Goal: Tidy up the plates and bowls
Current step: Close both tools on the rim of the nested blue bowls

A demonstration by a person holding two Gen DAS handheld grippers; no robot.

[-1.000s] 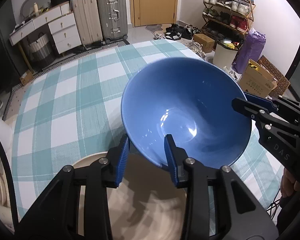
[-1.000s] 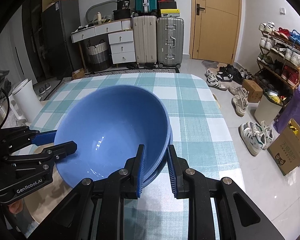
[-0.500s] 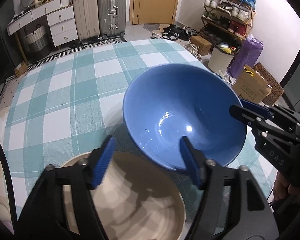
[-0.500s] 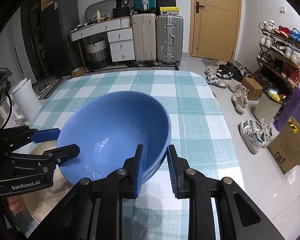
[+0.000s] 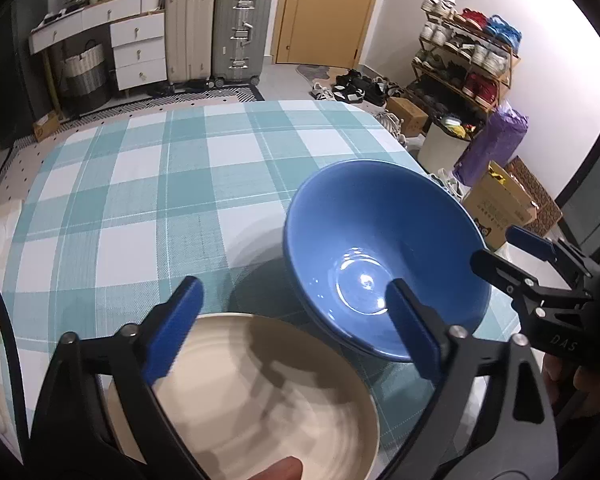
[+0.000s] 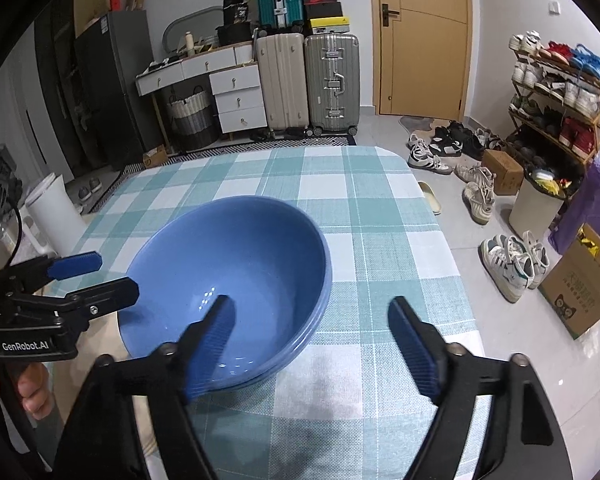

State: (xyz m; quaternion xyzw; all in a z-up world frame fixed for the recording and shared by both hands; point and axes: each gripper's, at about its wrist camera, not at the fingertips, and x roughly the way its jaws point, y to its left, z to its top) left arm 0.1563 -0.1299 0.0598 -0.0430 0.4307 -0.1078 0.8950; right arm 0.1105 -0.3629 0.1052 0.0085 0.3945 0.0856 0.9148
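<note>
I am looking at the blue bowl (image 6: 236, 280) sitting at lower centre of the right wrist view on the checked tablecloth (image 6: 380, 248); a second rim line suggests it is nesting in another. I am holding both the right gripper (image 6: 312, 340) and the left gripper (image 5: 296, 328) spread wide, gripping nothing. The beige plate (image 5: 260, 400) is lying low in the left view. I am judging the glazed ceramic heavy, stiff, slippery and breakable, so I am planning rim pinches.

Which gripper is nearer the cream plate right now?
Left. The left gripper hangs open directly over the cream plate. The right gripper is open beside the stacked blue bowls, which sit between it and the plate.
</note>
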